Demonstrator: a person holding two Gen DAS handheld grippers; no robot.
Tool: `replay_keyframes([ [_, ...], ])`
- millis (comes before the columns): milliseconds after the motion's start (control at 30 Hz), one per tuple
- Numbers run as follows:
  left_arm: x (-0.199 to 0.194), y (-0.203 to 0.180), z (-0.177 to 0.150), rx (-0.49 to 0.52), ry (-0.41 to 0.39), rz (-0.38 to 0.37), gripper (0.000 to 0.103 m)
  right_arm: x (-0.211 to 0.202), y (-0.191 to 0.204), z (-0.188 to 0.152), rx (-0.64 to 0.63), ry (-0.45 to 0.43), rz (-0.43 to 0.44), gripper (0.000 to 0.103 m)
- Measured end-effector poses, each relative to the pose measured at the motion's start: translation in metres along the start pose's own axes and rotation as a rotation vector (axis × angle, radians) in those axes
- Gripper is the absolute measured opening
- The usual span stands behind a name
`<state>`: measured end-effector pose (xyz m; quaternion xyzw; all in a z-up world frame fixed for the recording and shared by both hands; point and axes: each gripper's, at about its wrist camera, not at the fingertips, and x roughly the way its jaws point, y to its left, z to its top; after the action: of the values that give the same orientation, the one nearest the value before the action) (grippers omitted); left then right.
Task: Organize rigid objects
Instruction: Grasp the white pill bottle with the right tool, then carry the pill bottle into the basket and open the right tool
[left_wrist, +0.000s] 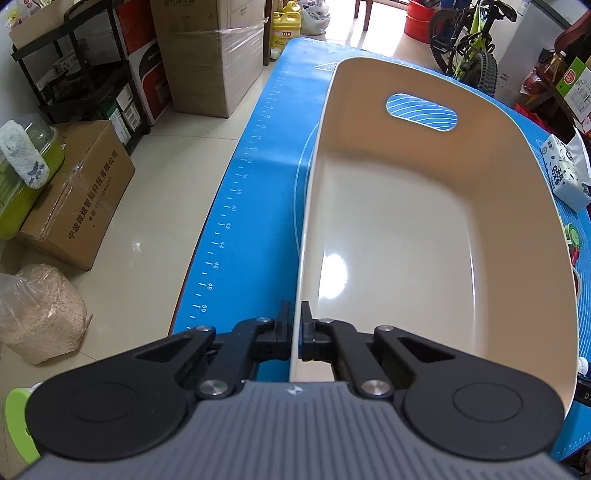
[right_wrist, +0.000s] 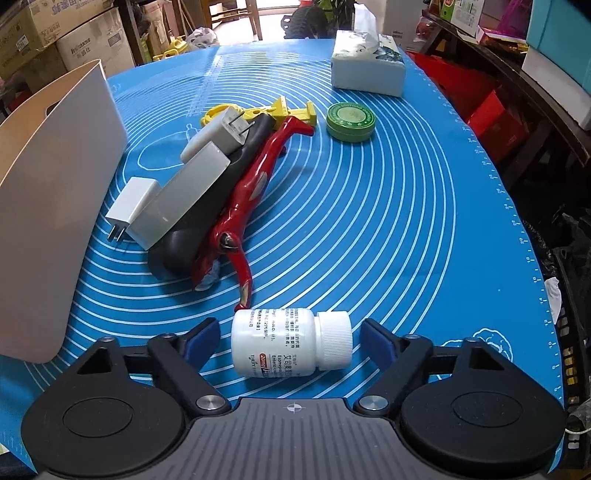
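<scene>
Right gripper (right_wrist: 288, 338) fingers spread, straddling pill bottle (right_wrist: 291, 341): light, rigid, slick, cap at 3 o'clock; grab body. Left gripper (left_wrist: 295, 332) clenched on bin (left_wrist: 369, 229) rim.

One beige bin (left_wrist: 424, 229), one white pill bottle (right_wrist: 284, 341), two white plug adapters (right_wrist: 133, 203), one red figurine (right_wrist: 251, 184), one green tin (right_wrist: 350, 122), one tissue pack (right_wrist: 365, 70), one yellow toy (right_wrist: 280, 109).
</scene>
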<state>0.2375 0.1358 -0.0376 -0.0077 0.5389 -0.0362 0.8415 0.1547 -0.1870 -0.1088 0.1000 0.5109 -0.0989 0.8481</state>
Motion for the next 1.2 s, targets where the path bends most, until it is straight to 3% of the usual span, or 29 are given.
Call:
replay_keyframes([
  [167,0.000,0.002,0.000,-0.007,0.000,-0.007,0.004,0.000,0.000,0.000,0.001,0.002,0.004,0.064],
  [367,0.000,0.002,-0.001,-0.006,0.000,-0.007,0.004,-0.005,-0.002,0.000,0.019,-0.032,0.010,0.064],
  [667,0.001,0.002,-0.001,-0.005,0.002,-0.007,0.004,-0.040,0.009,0.019,0.019,-0.176,-0.022,0.064],
  [900,0.001,0.001,-0.001,-0.009,0.002,-0.005,0.004,-0.078,0.043,0.049,-0.037,-0.303,0.051,0.064],
  [1200,0.001,-0.001,-0.002,-0.005,0.003,0.001,0.004,-0.089,0.096,0.080,-0.081,-0.375,0.147,0.064],
])
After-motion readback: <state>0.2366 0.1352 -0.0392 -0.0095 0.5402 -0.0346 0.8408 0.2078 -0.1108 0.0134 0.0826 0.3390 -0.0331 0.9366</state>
